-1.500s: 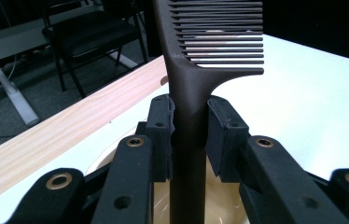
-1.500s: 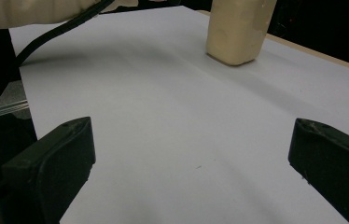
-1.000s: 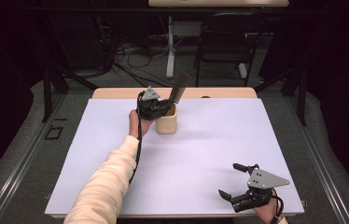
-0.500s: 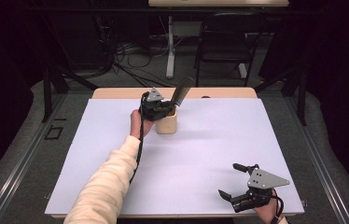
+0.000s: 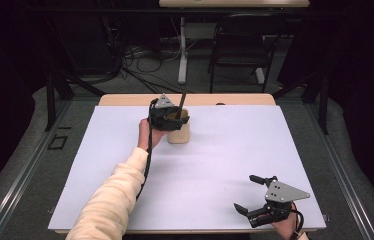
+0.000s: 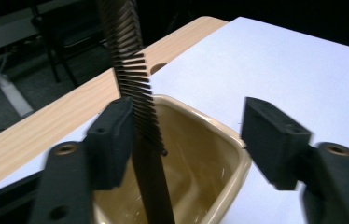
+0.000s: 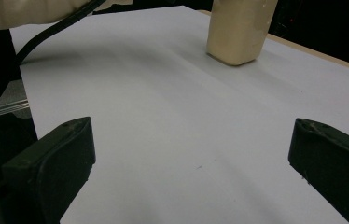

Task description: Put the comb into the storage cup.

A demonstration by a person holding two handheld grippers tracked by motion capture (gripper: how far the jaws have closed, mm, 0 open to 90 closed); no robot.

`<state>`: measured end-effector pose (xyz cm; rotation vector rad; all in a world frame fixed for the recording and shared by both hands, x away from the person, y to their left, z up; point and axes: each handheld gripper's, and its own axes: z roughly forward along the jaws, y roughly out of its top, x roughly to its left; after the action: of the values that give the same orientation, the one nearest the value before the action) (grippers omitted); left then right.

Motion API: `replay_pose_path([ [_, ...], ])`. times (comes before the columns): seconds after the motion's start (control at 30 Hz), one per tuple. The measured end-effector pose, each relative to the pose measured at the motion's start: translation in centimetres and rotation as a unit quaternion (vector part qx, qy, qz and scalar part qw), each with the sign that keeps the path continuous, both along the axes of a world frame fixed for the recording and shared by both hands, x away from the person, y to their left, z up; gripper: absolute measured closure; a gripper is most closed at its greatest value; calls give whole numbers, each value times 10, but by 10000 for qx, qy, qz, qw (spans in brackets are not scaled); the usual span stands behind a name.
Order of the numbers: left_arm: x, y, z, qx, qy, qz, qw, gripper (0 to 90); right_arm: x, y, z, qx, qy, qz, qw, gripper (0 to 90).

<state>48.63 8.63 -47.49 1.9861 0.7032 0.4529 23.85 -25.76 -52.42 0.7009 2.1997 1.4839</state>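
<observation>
A beige cup [image 5: 179, 134] stands on the white sheet near the table's far edge. A black comb [image 5: 182, 100] stands nearly upright in it, teeth end up. My left gripper [image 5: 175, 119] hovers over the cup's mouth. In the left gripper view its jaws have just been opening. The comb [image 6: 133, 70] rests beside the left pad, far from the right one, above the cup's rim [image 6: 219, 135]. My right gripper [image 5: 245, 192] lies near the front right corner, open and holding nothing. In the right gripper view the cup [image 7: 238, 28] shows far off.
The white sheet [image 5: 225, 150] covers most of the table, leaving a wooden strip [image 5: 235, 99] along the far edge. A sleeve and a black cable [image 5: 147, 160] run from the front edge to the cup. A chair [image 5: 240, 50] and floor cables lie beyond the table.
The left jaws have opened and let go of the comb. It leaned to the right before and now stands straighter in the cup. The right gripper has not moved.
</observation>
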Motion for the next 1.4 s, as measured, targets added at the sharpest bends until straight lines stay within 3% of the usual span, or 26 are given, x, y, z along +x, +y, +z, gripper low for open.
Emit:
replay_pose_path([
  [0.23,-7,1,10,193,-36,108,9997,146,0,0,0,-16,-10,-1,10000,0],
  [0.57,-16,3,22,382,82,101,9992,9,0,1,0,-4,-14,6,10000,0],
  [0.8,-26,2,31,542,91,93,9984,0,0,1,0,-5,-2,4,10000,0],
  [1.0,-32,4,36,557,129,73,9983,0,0,0,0,-13,0,-1,10000,0],
  [1.4,-40,24,37,608,246,226,9976,0,0,1,0,-1,3,7,10000,0],
])
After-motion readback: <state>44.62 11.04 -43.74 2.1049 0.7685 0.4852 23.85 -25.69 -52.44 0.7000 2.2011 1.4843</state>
